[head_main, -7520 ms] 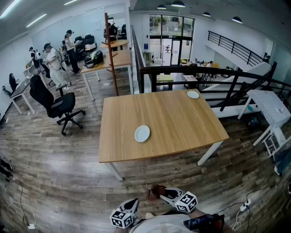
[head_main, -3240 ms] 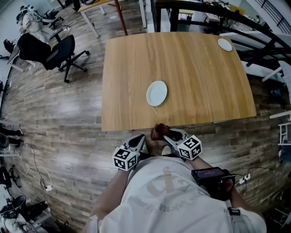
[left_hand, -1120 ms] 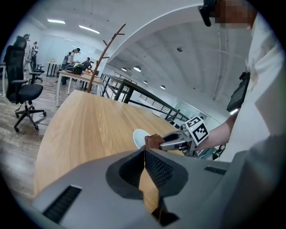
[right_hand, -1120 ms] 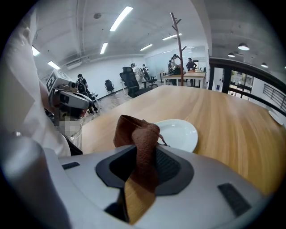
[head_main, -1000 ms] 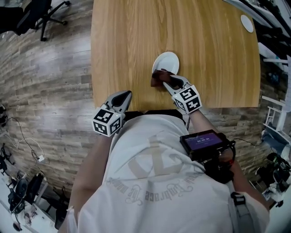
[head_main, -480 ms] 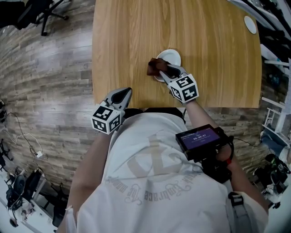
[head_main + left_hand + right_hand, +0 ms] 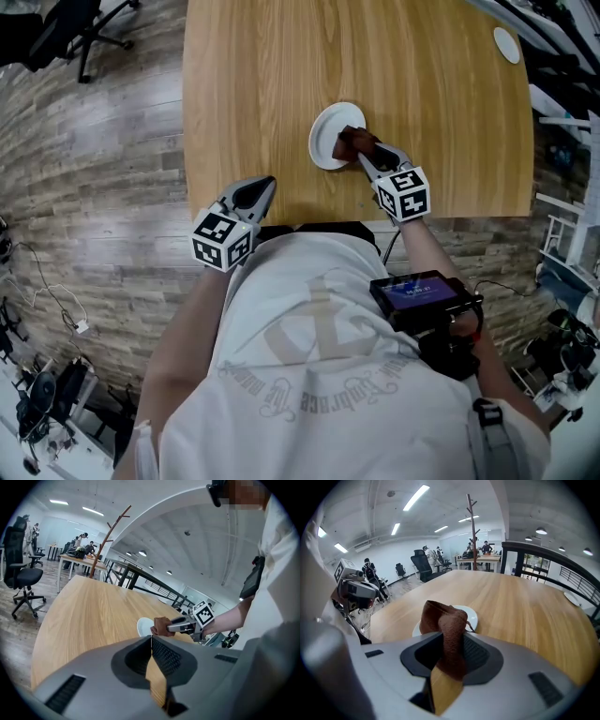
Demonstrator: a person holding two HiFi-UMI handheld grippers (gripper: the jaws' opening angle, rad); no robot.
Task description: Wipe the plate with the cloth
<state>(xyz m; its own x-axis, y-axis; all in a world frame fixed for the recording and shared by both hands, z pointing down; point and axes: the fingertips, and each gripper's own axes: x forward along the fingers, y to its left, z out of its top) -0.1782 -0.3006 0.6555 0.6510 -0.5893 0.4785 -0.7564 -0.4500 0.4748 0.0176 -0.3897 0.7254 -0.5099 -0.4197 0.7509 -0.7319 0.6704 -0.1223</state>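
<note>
The table [image 7: 253, 84] is a broad rectangular slab of pale, straight-grained wood with a matte finish, standing on a floor [image 7: 94, 187] of grey-brown planks. The plate [image 7: 325, 139] is round, white and glossy, shallow with a low raised rim, and lies flat on the table near the middle of its near edge. The cloth [image 7: 352, 141] is a reddish-brown rag with a nubbly, towel-like weave. It is bunched into a thick fold and sits on the side of the plate towards the table's right edge. The right gripper [image 7: 362, 150] has smooth grey plastic jaws with dark ribbed pads, and they are clamped on the cloth, whose free end stands up crumpled above the jaw tips. The left gripper [image 7: 262, 186] hovers over the table's near edge, left of the plate, its tips pressed together on nothing. A second, smaller white plate [image 7: 507, 44] lies at the table's far right corner. Half a second ago the cloth covered the plate's side nearer the table's left edge; it has now crossed to the opposite side, baring most of the white surface. The left gripper has kept its place at the near edge.
</note>
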